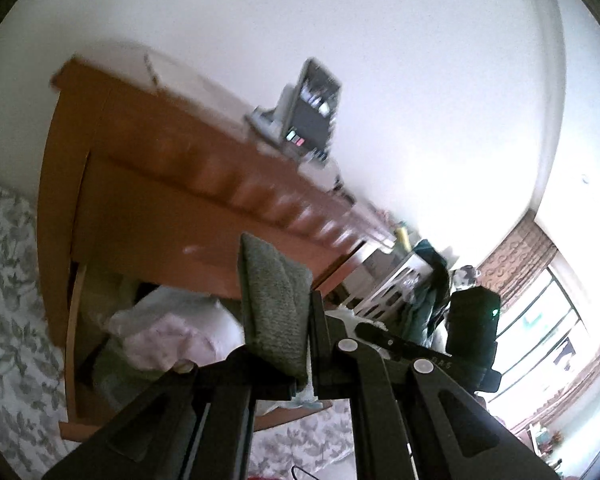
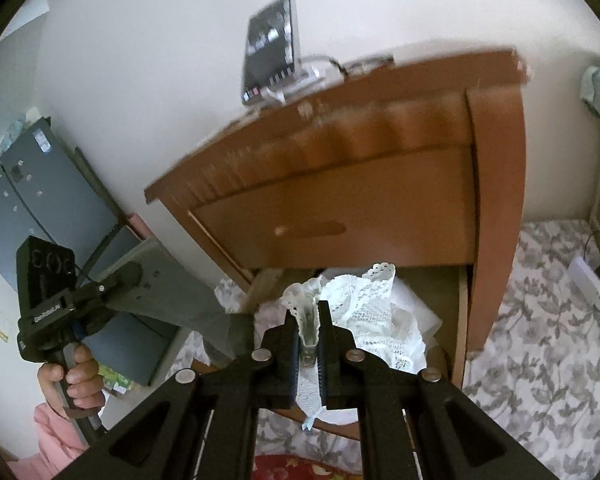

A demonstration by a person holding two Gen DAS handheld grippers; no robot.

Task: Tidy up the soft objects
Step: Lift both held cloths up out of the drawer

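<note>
Now gripping soft things before the brown wooden cabinet (image 2: 380,200).
Left hand-held gripper (image 1: 300,344) clamped on grey-green folded knit cloth (image 1: 274,300); right hand-held gripper (image 2: 310,344) pinching white lace fabric (image 2: 364,304).

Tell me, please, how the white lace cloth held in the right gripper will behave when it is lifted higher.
The white lace cloth looks floppy: it droops and folds around the right gripper. Probably very light, being thin and openwork. Its holes might snag on the open drawer.

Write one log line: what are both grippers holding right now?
left gripper: shut on grey cloth | right gripper: shut on white lace cloth | drawer: open
</note>
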